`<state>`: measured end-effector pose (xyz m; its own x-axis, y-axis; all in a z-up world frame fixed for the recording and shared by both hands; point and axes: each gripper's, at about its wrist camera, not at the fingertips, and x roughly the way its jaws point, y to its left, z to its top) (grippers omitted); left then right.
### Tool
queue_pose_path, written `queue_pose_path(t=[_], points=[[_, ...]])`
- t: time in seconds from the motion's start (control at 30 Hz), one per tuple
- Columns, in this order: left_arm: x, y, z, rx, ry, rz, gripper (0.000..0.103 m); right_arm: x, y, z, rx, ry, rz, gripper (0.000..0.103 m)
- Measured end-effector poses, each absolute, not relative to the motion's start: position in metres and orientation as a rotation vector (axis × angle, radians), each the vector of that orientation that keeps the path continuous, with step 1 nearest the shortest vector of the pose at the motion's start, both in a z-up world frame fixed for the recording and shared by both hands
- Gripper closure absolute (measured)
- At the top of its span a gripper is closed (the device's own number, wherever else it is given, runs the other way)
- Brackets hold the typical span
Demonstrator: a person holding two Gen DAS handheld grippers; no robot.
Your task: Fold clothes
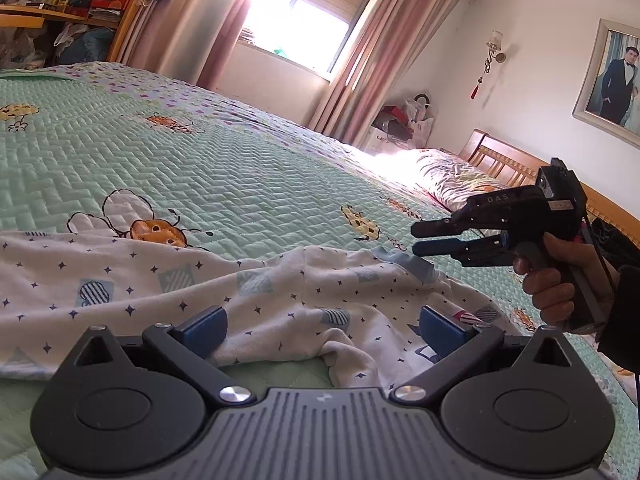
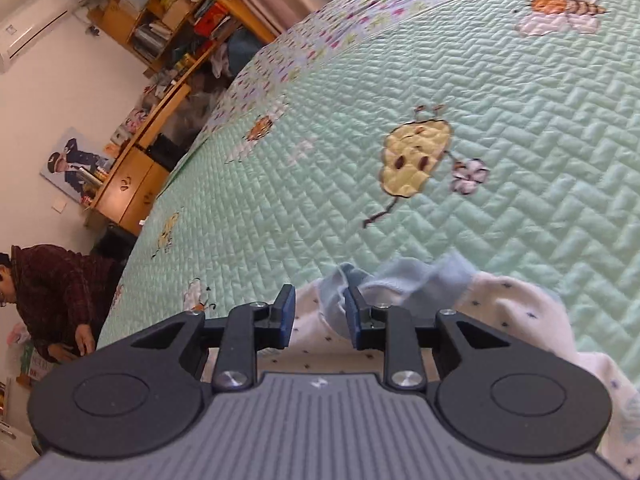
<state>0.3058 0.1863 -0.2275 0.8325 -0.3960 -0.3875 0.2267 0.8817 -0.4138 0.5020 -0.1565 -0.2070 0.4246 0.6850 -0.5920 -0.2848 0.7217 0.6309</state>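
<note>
Crumpled across the near part of a bed (image 1: 240,168), on its mint-green quilted cover with bee patches: a white garment (image 1: 192,280) printed with small dark stars and pale blue patches. Left tongs (image 1: 324,330) spread wide just above the fabric's near edge, blue pads (image 1: 206,330) well apart, gripping nothing. Right tongs (image 1: 418,238) at 3 o'clock in the left wrist view, gripped by a hand (image 1: 556,276), hovering over the garment's light blue cuff (image 2: 400,280). Parted a little in the right wrist view (image 2: 320,316), with cuff fabric bunched at 12 o'clock beyond the pads, unclamped. Pillow (image 1: 452,178) by a wooden headboard (image 1: 504,160) at 2 o'clock.
</note>
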Motion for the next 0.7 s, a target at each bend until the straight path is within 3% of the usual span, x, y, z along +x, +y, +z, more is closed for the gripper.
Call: queue_pose_path(t=[0.2,0.43,0.57,0.7], points=[[0.308,0.188,-0.229,-0.381,0.496,-0.339,0.001,0.523,-0.136,-0.215,0.412,1.048,0.625,0.073],[0.31,0.187,-0.23,-0.375,0.503,-0.335,0.001,0.525,-0.135,-0.231,0.524,1.147,0.661,0.071],[0.311,0.187,-0.232,-0.377,0.508,-0.333,0.001,0.529,-0.114,-0.229,0.515,1.175,0.728,0.062],[0.312,0.187,-0.233,-0.381,0.513,-0.333,0.001,0.516,-0.108,-0.205,0.433,0.987,0.782,0.06]])
